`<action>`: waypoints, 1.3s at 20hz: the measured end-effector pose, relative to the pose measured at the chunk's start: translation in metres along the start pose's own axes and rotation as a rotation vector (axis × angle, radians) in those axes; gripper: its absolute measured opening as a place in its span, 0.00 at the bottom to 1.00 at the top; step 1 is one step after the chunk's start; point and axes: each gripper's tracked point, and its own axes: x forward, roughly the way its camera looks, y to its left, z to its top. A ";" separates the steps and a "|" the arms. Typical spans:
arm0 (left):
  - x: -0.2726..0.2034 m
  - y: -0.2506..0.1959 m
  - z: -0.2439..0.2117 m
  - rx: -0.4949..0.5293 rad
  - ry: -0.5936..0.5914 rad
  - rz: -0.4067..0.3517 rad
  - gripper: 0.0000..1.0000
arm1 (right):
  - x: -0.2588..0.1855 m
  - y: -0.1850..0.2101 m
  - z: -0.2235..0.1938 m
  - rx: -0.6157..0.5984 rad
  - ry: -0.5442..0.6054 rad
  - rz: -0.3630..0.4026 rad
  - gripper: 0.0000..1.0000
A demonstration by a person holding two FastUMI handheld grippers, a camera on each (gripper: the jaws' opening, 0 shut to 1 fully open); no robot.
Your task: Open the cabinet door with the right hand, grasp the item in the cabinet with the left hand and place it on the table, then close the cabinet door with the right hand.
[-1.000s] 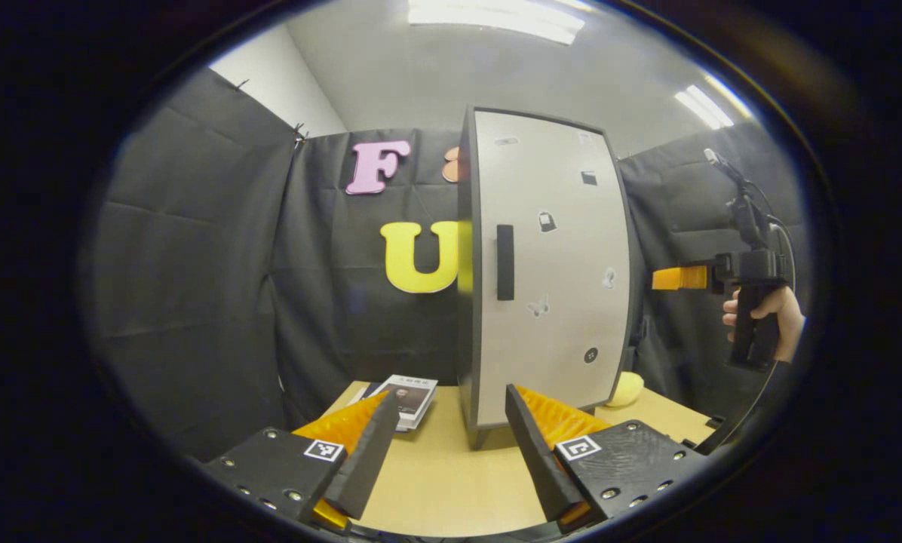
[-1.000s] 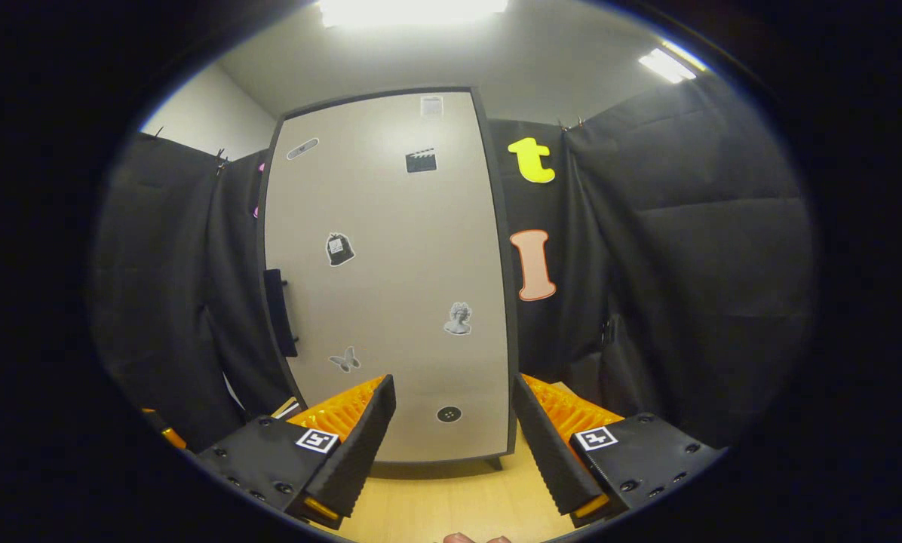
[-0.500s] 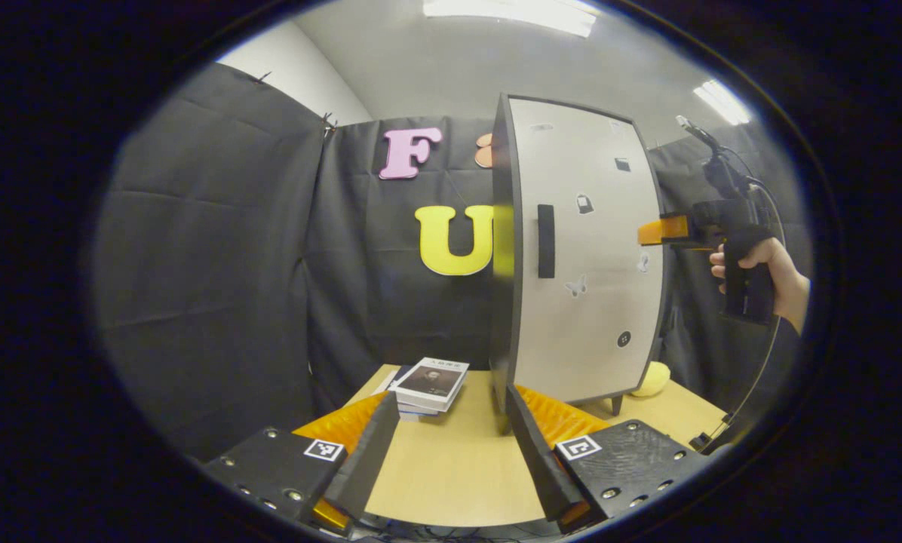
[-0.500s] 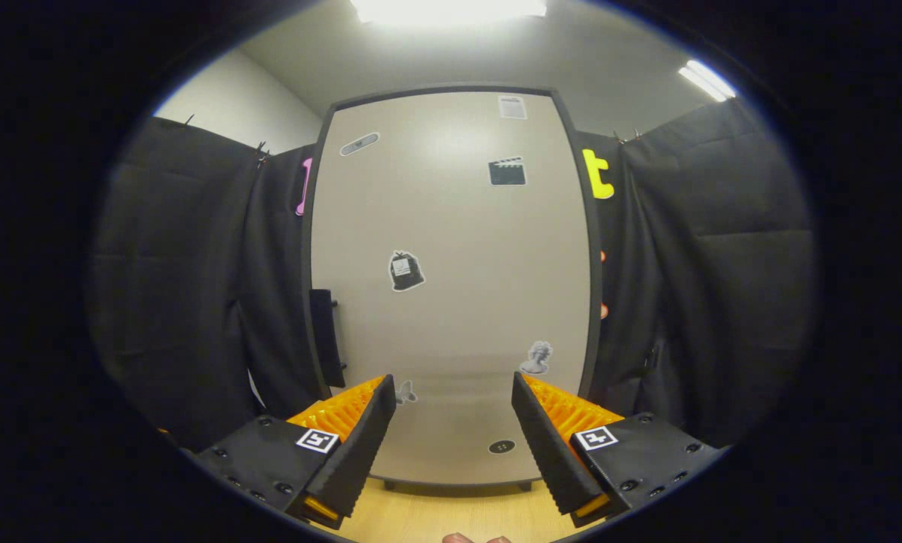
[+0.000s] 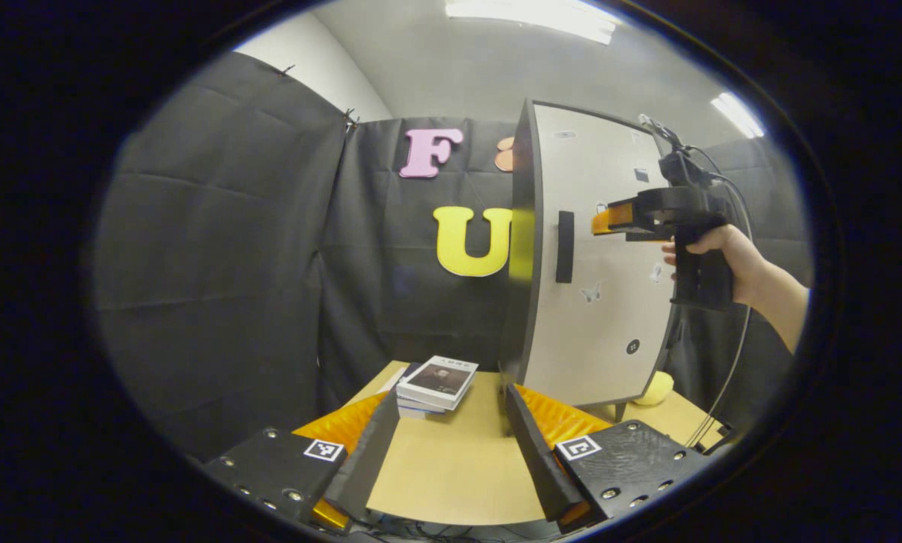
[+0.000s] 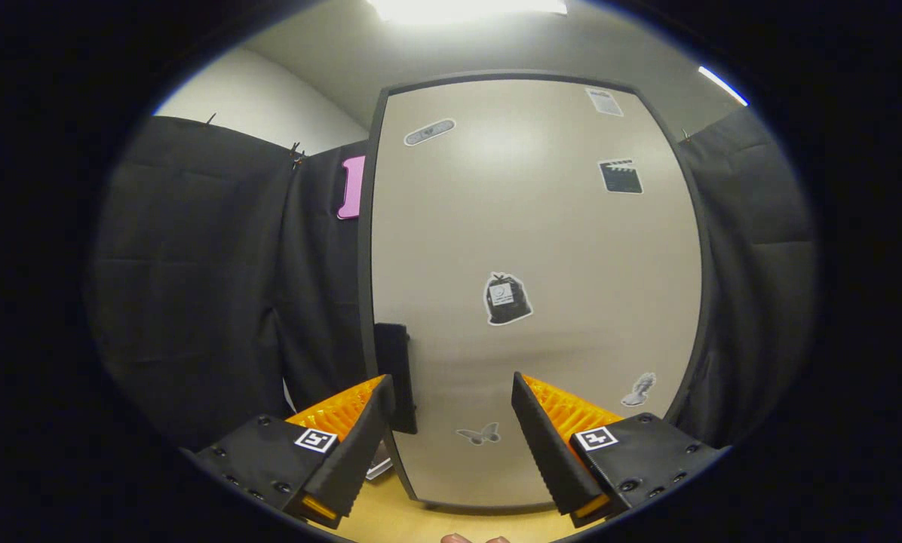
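Tall grey cabinet with pale door [image 6: 526,302] is standing upright on the light wooden table [image 5: 451,467], door sitting shut, so the item inside is hidden and cannot be described. The 1 relation that counts: the slim black vertical bar handle [image 6: 395,377] is running up and down along the door's left edge, and in the right gripper view it is lying just beside the right gripper's [image 6: 451,430] left finger, slightly off to the left rather than between the 2 fingers. Right gripper is spread wide, grasping nothing; in the left gripper view it [image 5: 609,221] is pointing at the door just right of the handle. Left gripper [image 5: 447,452] is hanging low over the table, fingers parted, farther from the handle. My guess: a small leftward shift is needed to straddle the bar. A stack of books [image 5: 436,385] is lying on the table left of the cabinet.
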 end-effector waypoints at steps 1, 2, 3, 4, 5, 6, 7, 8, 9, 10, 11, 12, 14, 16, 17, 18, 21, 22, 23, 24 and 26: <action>0.000 0.004 -0.003 -0.013 0.009 0.008 0.86 | 0.006 0.006 -0.001 0.013 0.003 0.007 0.99; -0.001 0.009 -0.008 -0.023 0.018 0.016 0.86 | 0.011 0.012 -0.001 0.025 0.003 0.014 0.99; -0.002 0.013 -0.010 -0.032 0.026 0.022 0.86 | 0.014 0.018 0.000 0.032 0.001 0.020 0.99; -0.003 0.017 -0.013 -0.038 0.033 0.027 0.86 | 0.019 0.024 -0.001 0.028 -0.004 0.026 0.99; -0.003 0.021 -0.014 -0.041 0.039 0.033 0.86 | 0.024 0.029 -0.001 0.014 -0.006 0.025 0.98; -0.002 0.025 -0.017 -0.041 0.046 0.040 0.86 | 0.029 0.033 -0.004 0.001 0.000 0.020 0.98; -0.002 0.030 -0.018 -0.038 0.051 0.046 0.86 | 0.033 0.036 -0.006 -0.005 0.010 0.015 0.99; -0.002 0.033 -0.017 -0.034 0.053 0.051 0.86 | 0.036 0.040 -0.008 -0.002 0.012 0.006 0.99; -0.002 0.036 -0.017 -0.029 0.055 0.057 0.86 | 0.039 0.041 -0.007 0.003 0.009 -0.015 0.99; -0.003 0.039 -0.015 -0.026 0.054 0.062 0.86 | 0.042 0.042 -0.009 0.001 0.008 -0.032 0.94; -0.004 0.039 -0.016 -0.025 0.053 0.062 0.86 | 0.046 0.042 -0.009 -0.004 0.009 -0.048 0.99; -0.004 0.040 -0.018 -0.026 0.055 0.060 0.86 | 0.049 0.043 -0.013 -0.012 0.019 -0.061 0.99; -0.007 0.040 -0.020 -0.024 0.059 0.056 0.86 | 0.056 0.046 -0.018 -0.024 0.041 -0.069 0.94; -0.010 0.044 -0.023 -0.016 0.064 0.063 0.86 | 0.063 0.052 -0.022 -0.050 0.060 -0.062 0.80; -0.011 0.048 -0.024 -0.012 0.064 0.072 0.86 | 0.064 0.048 -0.023 -0.067 0.068 -0.088 0.79; -0.014 0.051 -0.022 -0.011 0.058 0.079 0.87 | 0.067 0.044 -0.024 -0.078 0.071 -0.109 0.66; -0.017 0.054 -0.023 -0.010 0.053 0.084 0.86 | 0.070 0.043 -0.034 -0.050 0.114 -0.124 0.39; -0.018 0.056 -0.024 -0.011 0.054 0.087 0.86 | 0.076 0.043 -0.035 -0.032 0.105 -0.126 0.40; -0.018 0.057 -0.024 -0.013 0.055 0.089 0.86 | 0.071 0.043 -0.035 -0.024 0.119 -0.114 0.33; -0.020 0.058 -0.023 -0.013 0.054 0.093 0.86 | 0.070 0.043 -0.035 -0.013 0.110 -0.107 0.32; -0.023 0.058 -0.022 -0.017 0.047 0.094 0.86 | 0.070 0.044 -0.032 -0.038 0.105 -0.081 0.29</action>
